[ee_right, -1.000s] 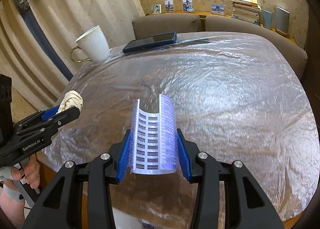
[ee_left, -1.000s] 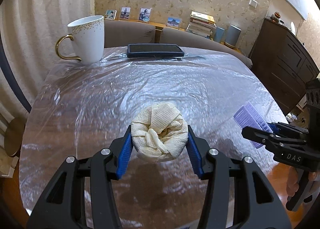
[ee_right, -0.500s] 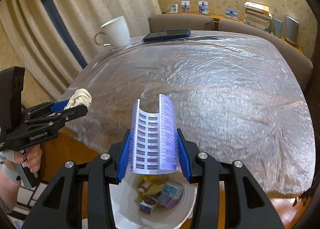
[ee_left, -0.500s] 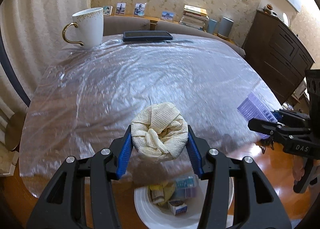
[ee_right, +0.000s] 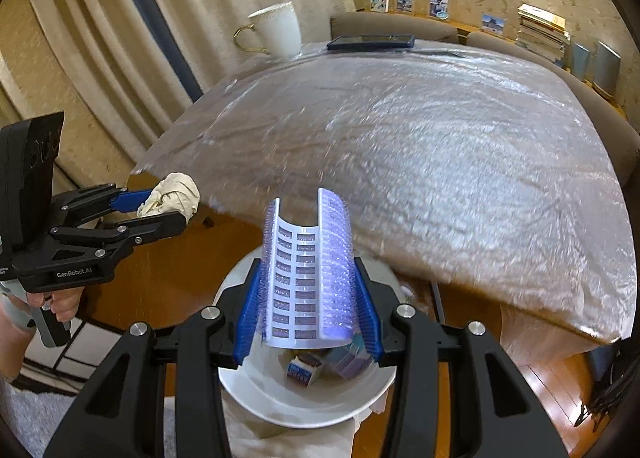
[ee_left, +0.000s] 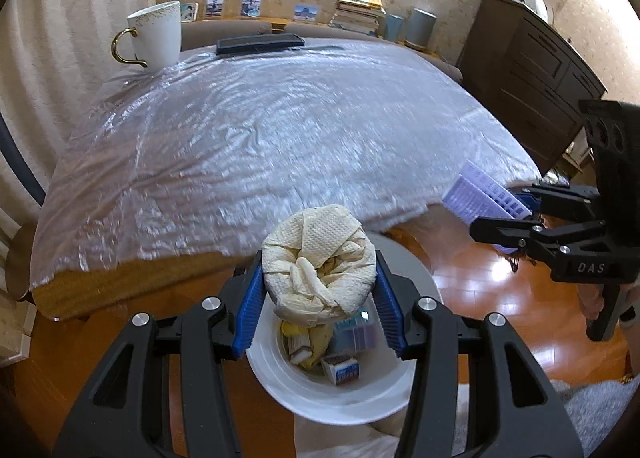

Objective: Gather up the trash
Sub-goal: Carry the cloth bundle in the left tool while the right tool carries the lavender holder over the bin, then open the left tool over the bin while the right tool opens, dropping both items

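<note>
While both hands hang out past the table's near edge, each pair of tongs is clamped on a piece of rubbish above the white bin (ee_left: 320, 398) on the floor. The left gripper (ee_left: 319, 288) squeezes a crumpled paper towel (ee_left: 320, 262) between its blue pads, which press into both sides of the wad, so it is carried rather than resting on anything. The right gripper (ee_right: 306, 308) is closed on a curved lilac plastic piece (ee_right: 308, 270) with rows of slots and bristly edges; it stands upright between the pads, which grip its two long sides.

Both point steeply down at the bin's mouth, which looks like the reason for the pose: whatever is let go should fall straight in. Small boxes and wrappers (ee_left: 340, 368) already lie at the bottom, so I'd judge the collecting well under way, with these two pieces the next to drop.

Behind them the table (ee_left: 120, 270), wrapped in shiny plastic sheet, holds only a white mug (ee_left: 156, 36) with a gold handle and a dark tablet (ee_left: 260, 44) at the far end, well apart from the grippers; neither looks like trash. The towel sits nearer the bin's rim than its middle, so a careless release might catch the edge.
</note>
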Tool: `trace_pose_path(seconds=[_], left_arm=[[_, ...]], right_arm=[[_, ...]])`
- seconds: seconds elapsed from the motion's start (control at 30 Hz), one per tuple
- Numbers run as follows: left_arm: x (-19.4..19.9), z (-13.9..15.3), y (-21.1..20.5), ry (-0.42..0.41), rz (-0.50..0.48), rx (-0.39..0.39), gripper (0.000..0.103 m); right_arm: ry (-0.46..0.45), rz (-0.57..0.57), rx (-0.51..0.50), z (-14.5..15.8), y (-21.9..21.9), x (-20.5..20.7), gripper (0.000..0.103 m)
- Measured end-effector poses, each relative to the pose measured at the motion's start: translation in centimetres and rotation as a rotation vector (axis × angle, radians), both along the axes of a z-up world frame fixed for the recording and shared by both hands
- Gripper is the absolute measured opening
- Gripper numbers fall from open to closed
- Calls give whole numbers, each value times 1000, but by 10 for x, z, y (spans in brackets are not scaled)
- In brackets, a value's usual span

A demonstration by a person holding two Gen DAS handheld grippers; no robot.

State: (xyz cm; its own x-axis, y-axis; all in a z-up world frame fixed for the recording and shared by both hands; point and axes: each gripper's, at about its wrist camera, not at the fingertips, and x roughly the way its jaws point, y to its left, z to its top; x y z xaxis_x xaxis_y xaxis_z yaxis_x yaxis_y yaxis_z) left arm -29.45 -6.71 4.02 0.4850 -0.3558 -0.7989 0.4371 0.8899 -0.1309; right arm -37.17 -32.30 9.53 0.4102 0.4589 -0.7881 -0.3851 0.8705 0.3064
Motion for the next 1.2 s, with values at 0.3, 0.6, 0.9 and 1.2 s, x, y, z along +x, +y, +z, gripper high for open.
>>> trace_pose_path(seconds=[0.3,0.6,0.9,1.2], left_arm=[[-20,-27,-11,76,-45,38,51],[-21,-67,-22,139,-46,102,51],[-14,-106,-32,182,-41,170,51],[-6,-138,-39,208,-34,234,51]], right_arm=[[65,44,-39,-29,11,-15,42],[101,70,-97,-63,24,-17,42],[141,68,-140,-103,36,-8,42],[178,55,-137,-124,42,-2,42]])
